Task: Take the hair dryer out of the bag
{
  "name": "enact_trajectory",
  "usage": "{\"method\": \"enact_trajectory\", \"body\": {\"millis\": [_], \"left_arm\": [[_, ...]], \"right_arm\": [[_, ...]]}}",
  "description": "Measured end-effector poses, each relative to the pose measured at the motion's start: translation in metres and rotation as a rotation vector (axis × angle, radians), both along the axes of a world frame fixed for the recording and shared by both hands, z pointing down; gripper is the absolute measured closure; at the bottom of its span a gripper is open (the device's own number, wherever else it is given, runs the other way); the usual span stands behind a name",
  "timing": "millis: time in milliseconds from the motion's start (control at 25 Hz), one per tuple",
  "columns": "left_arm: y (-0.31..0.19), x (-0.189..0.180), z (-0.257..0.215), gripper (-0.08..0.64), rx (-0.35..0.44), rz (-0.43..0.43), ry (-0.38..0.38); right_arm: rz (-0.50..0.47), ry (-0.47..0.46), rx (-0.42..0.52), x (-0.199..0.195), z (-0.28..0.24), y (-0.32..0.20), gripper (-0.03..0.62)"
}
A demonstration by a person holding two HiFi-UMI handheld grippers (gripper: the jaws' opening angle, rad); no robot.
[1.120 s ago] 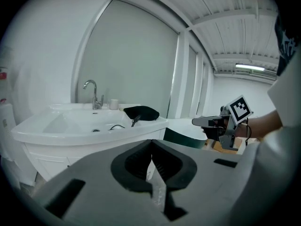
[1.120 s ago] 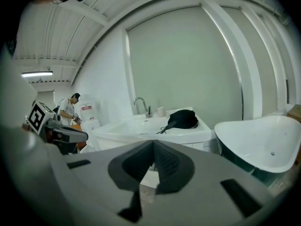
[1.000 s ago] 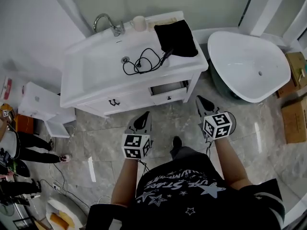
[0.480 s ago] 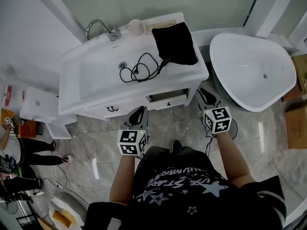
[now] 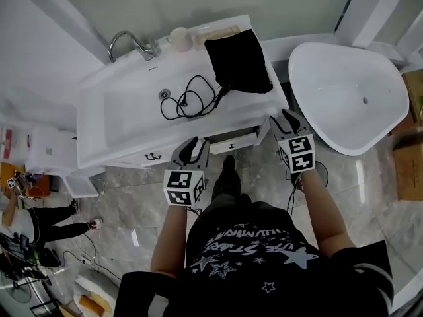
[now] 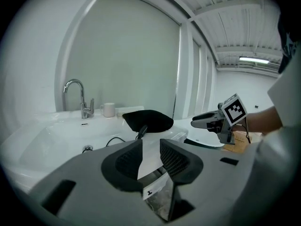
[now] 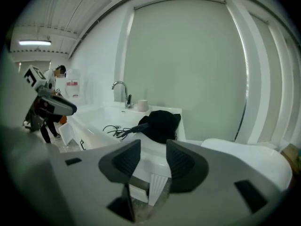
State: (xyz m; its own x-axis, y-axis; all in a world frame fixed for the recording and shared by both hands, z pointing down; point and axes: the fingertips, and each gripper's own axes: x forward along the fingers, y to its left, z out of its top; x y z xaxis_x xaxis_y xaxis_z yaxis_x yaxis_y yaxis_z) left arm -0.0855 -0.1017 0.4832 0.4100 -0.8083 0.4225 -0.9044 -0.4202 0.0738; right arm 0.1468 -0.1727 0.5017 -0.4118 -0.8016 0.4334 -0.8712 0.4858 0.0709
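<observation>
Two claws up and both spread: my left claw (image 5: 192, 150) stands half parted with nothing between the pads, my right claw (image 5: 285, 120) gapes wide, also on nothing, and both have just been opening. Ahead, the black bag (image 5: 239, 59) lies on the right end of the white worktop (image 5: 254, 102), its far end close to the wall. The hair dryer (image 5: 225, 84) sits inside it, and all I get is a dark stub poking from the bag's near-left corner. From there its black cord (image 5: 188, 102) runs off and coils in the basin (image 5: 125, 114), right beside the drain. A mug (image 5: 178, 37) stands at the back by the faucet (image 5: 129, 42); what's in it I can't tell. Under the worktop a drawer (image 5: 231, 139) hangs slightly open, its contents out of sight. Room to move: there's bare white worktop in front of the bag and along its right side up to the edge. The bathtub (image 5: 344, 88) sits just beside that end, and my right claw is in front of the gap between the two. Against a second ago, both claws are closer in, up from mid-floor to the worktop's front edge. The left one is now by the drawer's left corner, and neither touches anything.
</observation>
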Motion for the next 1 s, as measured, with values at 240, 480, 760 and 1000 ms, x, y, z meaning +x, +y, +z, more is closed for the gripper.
{"method": "enact_trajectory", "body": {"millis": [240, 480, 760, 1000], "left_arm": [[-0.053, 0.011, 0.006, 0.431, -0.009, 0.067, 0.009], [-0.105, 0.021, 0.016, 0.431, -0.037, 0.148, 0.011], [-0.147, 0.031, 0.028, 0.431, -0.075, 0.22, 0.009], [-0.177, 0.047, 0.042, 0.431, -0.104, 0.302, -0.009]], "right_arm": [[-0.009, 0.155, 0.023, -0.002, 0.003, -0.048, 0.425], [-0.012, 0.211, -0.002, -0.012, 0.02, -0.099, 0.411], [-0.042, 0.326, -0.101, -0.018, 0.042, -0.13, 0.417], [0.007, 0.27, -0.115, -0.021, 0.04, -0.145, 0.565]]}}
